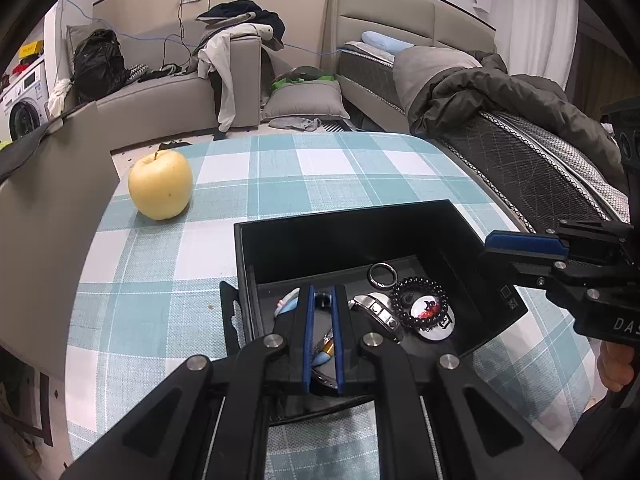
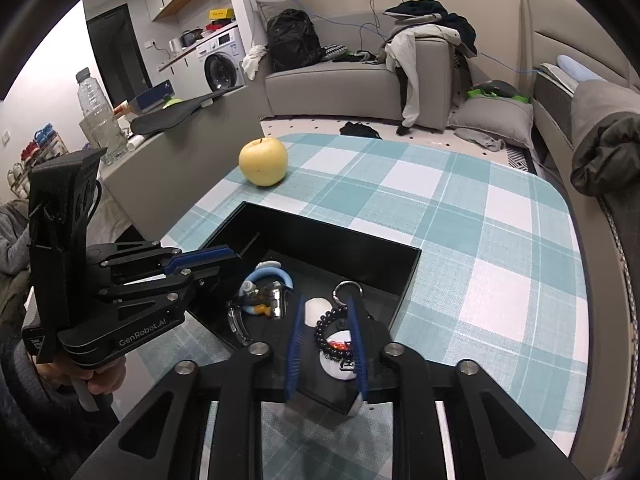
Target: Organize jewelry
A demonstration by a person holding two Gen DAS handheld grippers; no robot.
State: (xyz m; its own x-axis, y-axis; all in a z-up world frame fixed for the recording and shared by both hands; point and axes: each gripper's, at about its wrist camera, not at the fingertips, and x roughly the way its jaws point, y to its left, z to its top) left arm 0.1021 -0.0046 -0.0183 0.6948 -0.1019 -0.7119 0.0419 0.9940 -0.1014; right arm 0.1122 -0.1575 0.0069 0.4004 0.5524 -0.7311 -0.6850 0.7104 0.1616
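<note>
A cluttered living room: a grey sofa (image 2: 332, 84) against the far wall, draped with clothes (image 2: 416, 44) and a black backpack (image 2: 292, 40). A grey cushion (image 2: 492, 116) lies on the pale floor (image 1: 176, 136). At far left stands a white washing machine (image 2: 220, 64); at right, a bed (image 1: 520, 152) with an upholstered headboard (image 1: 384, 28).

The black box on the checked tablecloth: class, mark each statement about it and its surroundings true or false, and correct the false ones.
1. The black box holds a black bead bracelet. True.
2. The apple lies inside the box. False: it sits on the tablecloth, apart from it.
3. A metal ring lies in the box. True.
4. The apple is red. False: it is yellow.
</note>
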